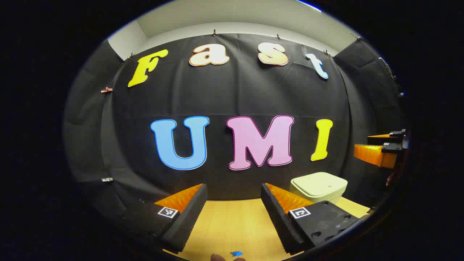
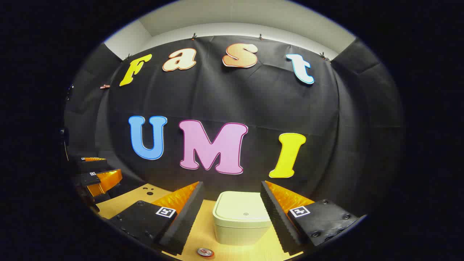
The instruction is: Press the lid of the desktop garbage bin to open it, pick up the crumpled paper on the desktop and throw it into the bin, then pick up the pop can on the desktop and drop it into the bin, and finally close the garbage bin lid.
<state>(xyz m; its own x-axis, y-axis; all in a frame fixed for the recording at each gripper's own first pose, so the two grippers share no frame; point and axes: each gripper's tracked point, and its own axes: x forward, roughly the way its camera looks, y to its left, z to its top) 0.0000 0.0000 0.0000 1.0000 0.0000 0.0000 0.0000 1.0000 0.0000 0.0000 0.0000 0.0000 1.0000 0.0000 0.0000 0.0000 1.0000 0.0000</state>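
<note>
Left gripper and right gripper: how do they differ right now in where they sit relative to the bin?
The right gripper lines up with the garbage bin, which sits between its open fingers farther ahead; the left gripper has the bin off to its right, with only bare table between its fingers. The pop can lies just below the right gripper, none near the left gripper. Both are open, holding nothing, and the bin lid is closed.

Cream bin [image 2: 242, 222] upright on desk, lid shut; can [image 2: 205, 252] in front.
</note>
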